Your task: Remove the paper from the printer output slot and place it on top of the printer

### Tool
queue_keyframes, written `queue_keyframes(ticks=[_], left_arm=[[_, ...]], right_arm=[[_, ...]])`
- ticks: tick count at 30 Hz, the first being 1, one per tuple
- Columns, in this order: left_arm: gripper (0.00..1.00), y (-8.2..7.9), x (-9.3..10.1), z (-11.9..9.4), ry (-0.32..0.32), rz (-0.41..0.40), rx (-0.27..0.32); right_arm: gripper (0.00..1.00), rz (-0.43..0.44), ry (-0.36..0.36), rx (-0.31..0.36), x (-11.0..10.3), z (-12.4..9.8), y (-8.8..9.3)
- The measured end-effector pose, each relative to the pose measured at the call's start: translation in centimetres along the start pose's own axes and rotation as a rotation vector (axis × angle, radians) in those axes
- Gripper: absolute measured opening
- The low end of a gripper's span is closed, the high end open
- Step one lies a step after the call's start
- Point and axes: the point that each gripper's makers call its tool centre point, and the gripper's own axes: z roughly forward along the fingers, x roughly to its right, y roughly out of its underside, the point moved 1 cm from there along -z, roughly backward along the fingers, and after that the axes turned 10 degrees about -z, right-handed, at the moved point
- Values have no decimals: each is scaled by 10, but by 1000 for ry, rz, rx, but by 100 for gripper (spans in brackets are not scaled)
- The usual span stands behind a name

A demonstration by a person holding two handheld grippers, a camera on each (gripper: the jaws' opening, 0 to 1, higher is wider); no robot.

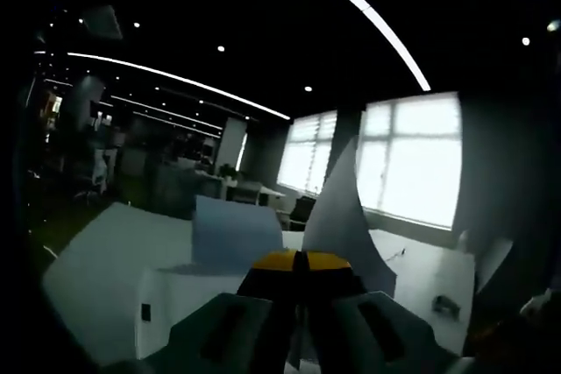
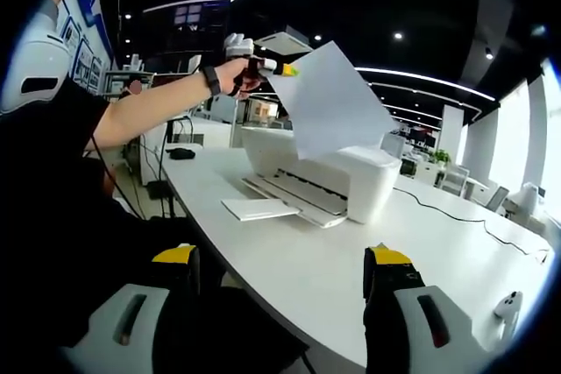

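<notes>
We see the left tool (image 2: 282, 67) clamped on the paper (image 2: 337, 102), lifted above the printer (image 2: 351, 183). Right tool (image 2: 289, 273) apart over worktop (image 2: 438, 238). Printer looks dim in the left gripper view.

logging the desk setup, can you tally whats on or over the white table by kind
printer: 1
sheet of paper held above the printer by the left gripper: 1
flat white pad lying in front of the printer: 1
black cable running across the table: 1
total: 4
</notes>
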Motion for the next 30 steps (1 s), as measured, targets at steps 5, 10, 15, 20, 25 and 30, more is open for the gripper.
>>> queue_keyframes(ticks=[5,10,15,20,25,30], left_arm=[[5,0,-2,1,-2,-10,5],[5,0,-5,0,-5,-33,18],[5,3,-8,-1,-4,-61,20],[5,9,-8,-1,-4,-68,12],[5,10,-9,-2,-8,-64,16],[5,11,-11,-2,-8,-70,10]], right_arm=[[71,3,3,-1,1,-1,1],[71,4,2,0,1,-1,2],[71,5,3,0,2,-1,2],[71,1,1,-1,1,-1,1],[71,3,4,-3,3,-1,2],[71,-2,5,-4,3,-1,0]])
